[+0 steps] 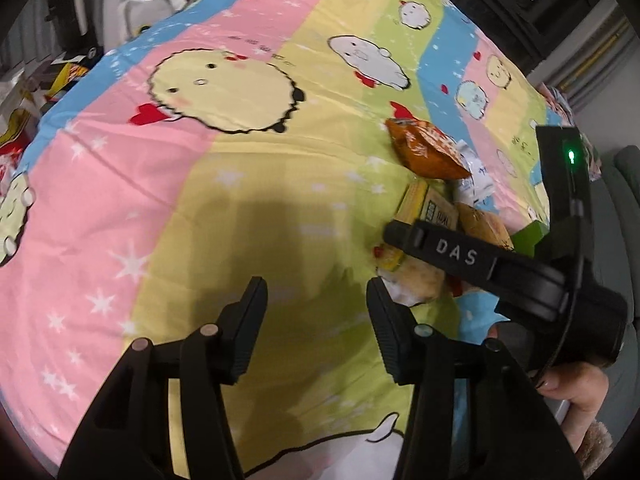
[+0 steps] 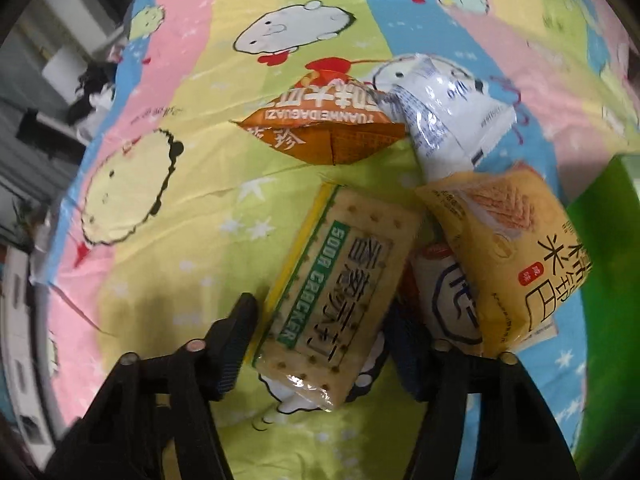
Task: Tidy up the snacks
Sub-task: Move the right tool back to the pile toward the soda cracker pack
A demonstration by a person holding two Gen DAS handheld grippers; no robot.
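I am at the pick-up step: my right gripper (image 2: 320, 344) is straddling the soda cracker pack (image 2: 340, 292) on the cartoon-print bedsheet (image 1: 240, 200). The pack lies between the fingers (image 2: 236, 340), its near end under them; whether both pads press it I cannot tell. Next comes a firm squeeze and a lift clear of the yellow rice-cracker bag (image 2: 504, 248) touching its right side. My left gripper (image 1: 316, 328) hangs parted and empty, left of the pile.

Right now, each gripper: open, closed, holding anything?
Left gripper: open, nothing between its jaws.
Right gripper: jaws around the soda cracker pack; grip unclear.
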